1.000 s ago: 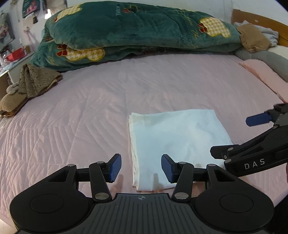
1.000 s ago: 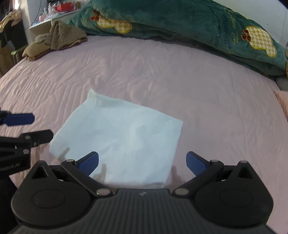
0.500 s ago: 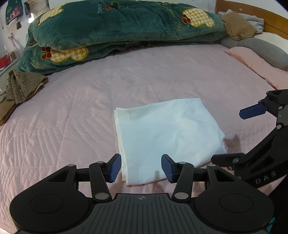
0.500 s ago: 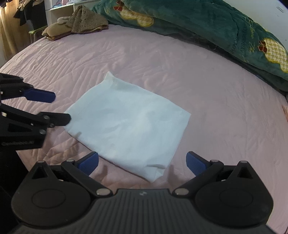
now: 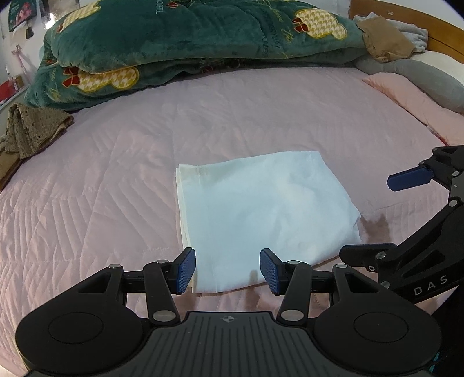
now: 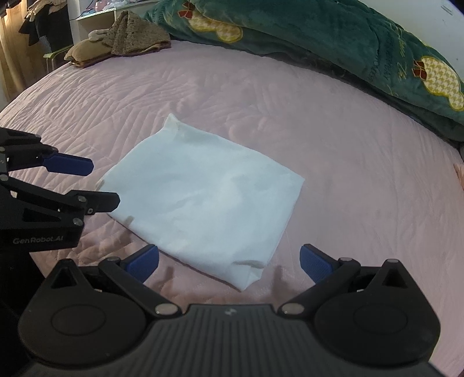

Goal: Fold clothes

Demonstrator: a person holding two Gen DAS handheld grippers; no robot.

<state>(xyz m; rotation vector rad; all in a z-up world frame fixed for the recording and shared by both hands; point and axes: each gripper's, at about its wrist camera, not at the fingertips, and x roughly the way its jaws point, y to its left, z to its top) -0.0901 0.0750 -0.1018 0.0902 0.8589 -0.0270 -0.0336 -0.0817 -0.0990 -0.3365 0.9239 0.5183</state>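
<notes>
A white cloth [image 5: 261, 214] lies folded into a flat rectangle on the pink quilted bed [image 5: 116, 185]; the right wrist view shows the same cloth [image 6: 203, 197] from its right corner. My left gripper [image 5: 227, 271] hovers open just short of the cloth's near edge, nothing between its blue pads. My right gripper [image 6: 229, 261] stands open, wider, over the cloth's near right corner, also holding nothing. Each gripper shows in the other's view: the right gripper [image 5: 385, 214] at the cloth's right, the left gripper [image 6: 95, 182] at its left.
A rolled green blanket [image 5: 188, 43] runs along the far side of the bed. Brown folded clothes [image 5: 32, 130] sit at the far left corner. A pink pillow [image 5: 406, 101], a grey pillow [image 5: 420, 78] and the wooden headboard [image 5: 406, 26] are at the right.
Both grippers have pulled back and up from the cloth, so it sits farther ahead in both views. The cloth has stayed flat and folded. Neither jaw opening has changed.
</notes>
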